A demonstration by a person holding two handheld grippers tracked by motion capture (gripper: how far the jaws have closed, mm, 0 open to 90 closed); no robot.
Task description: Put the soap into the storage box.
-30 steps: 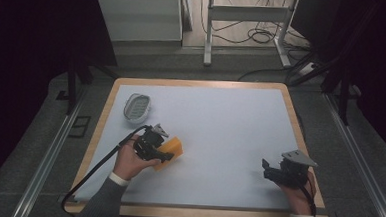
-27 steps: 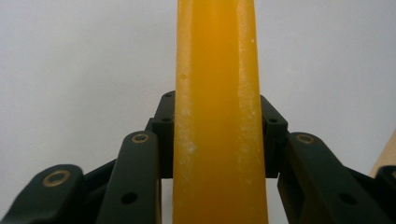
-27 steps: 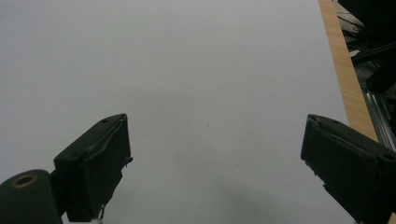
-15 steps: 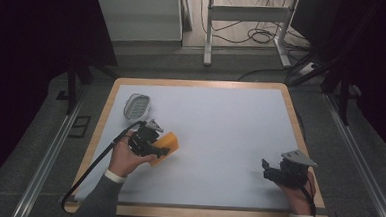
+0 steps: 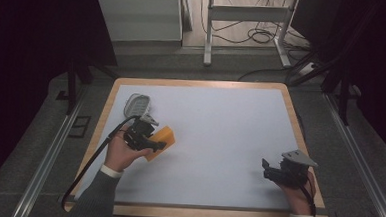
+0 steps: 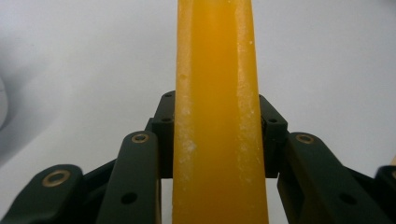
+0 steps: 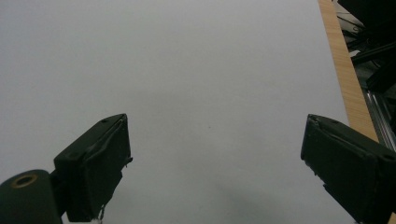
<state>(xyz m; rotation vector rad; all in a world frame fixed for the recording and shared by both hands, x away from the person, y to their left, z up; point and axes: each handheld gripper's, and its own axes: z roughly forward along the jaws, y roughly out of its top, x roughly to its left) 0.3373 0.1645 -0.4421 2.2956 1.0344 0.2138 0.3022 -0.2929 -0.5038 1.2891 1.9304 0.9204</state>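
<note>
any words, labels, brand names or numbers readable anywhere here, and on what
None can be read.
Orange block, clamped in the left gripper: plain faces with whitish scuffs, no print.
Grey dish at the table's left: no label visible, too small to be sure.
Right gripper, jaws open over the white table top: no markings on its pads or its grey plate.
Floor and frames behind the table: too dark and small to tell.

You work at a table (image 5: 295, 129) with a pale top and a wooden rim. Grey floor (image 5: 44, 131) surrounds it, with metal rails (image 5: 43, 155) along both sides. Beyond the far edge: a white metal frame (image 5: 245, 21), loose cables (image 5: 265, 37) on the floor, a light grey cabinet (image 5: 138, 15). Dark curtains (image 5: 30, 30) flank both sides. Light is dim and even.
</note>
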